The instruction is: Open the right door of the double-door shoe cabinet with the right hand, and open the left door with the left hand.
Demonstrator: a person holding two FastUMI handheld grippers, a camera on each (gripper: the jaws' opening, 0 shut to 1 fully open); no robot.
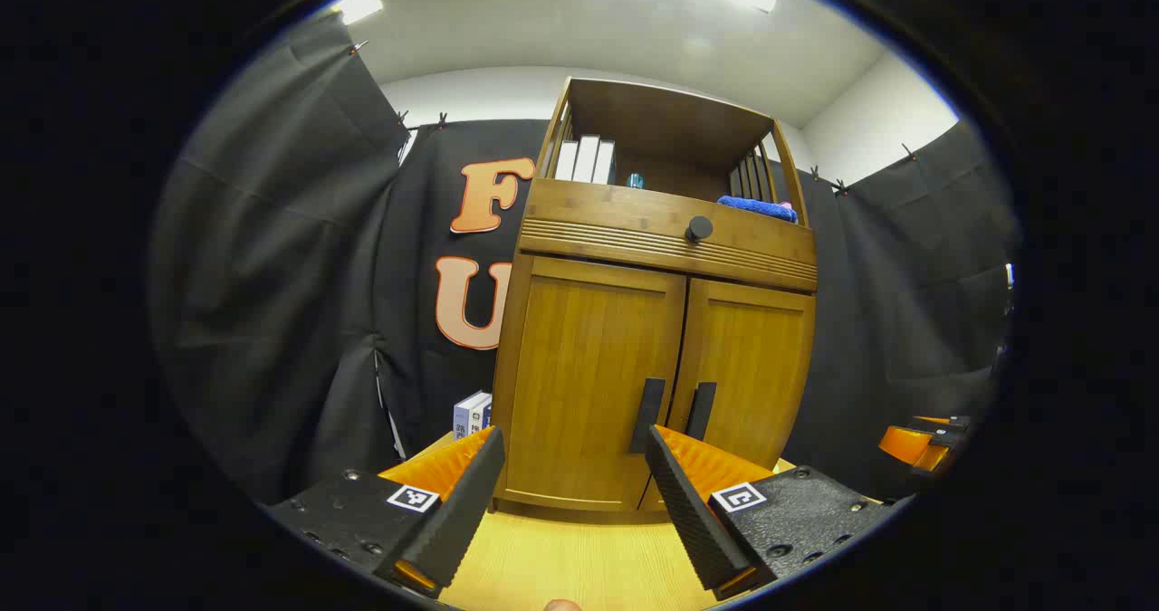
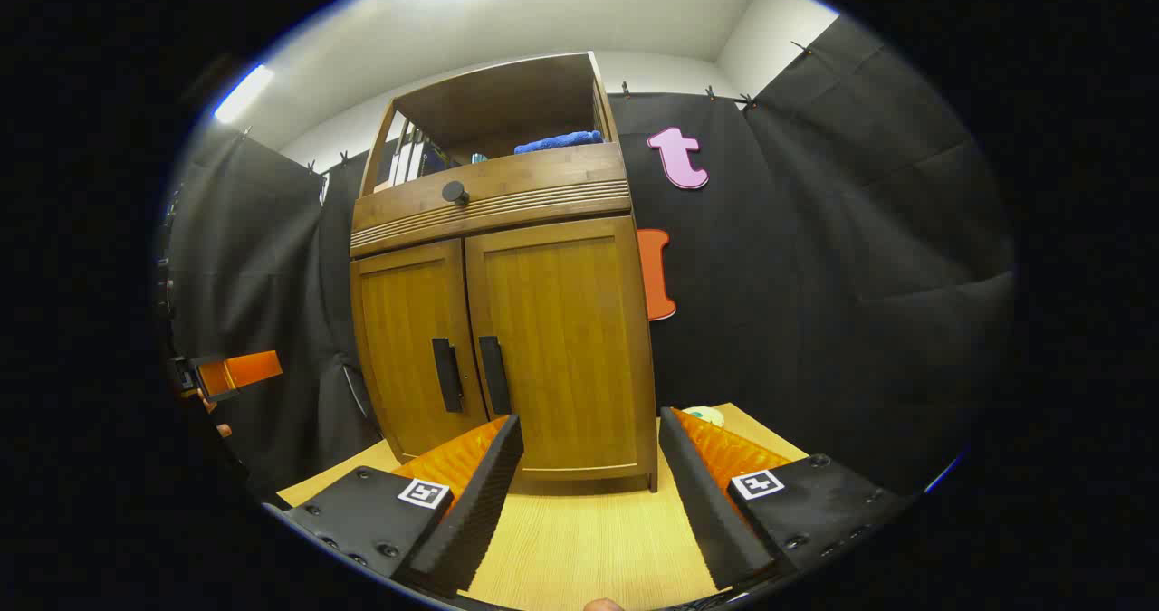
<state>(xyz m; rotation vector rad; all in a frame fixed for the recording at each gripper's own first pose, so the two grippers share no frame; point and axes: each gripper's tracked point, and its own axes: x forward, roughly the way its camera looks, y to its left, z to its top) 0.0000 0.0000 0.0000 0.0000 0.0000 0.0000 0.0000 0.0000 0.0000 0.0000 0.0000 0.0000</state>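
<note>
Wood shoe cabinet, both doors shut, upright on table.

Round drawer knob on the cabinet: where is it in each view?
Left gripper view: round drawer knob sits right of centre, above the seam between both closed doors.
Right gripper view: knob sits left of centre, upper half.
Shared landmark: blue cloth on the open shelf.
</note>
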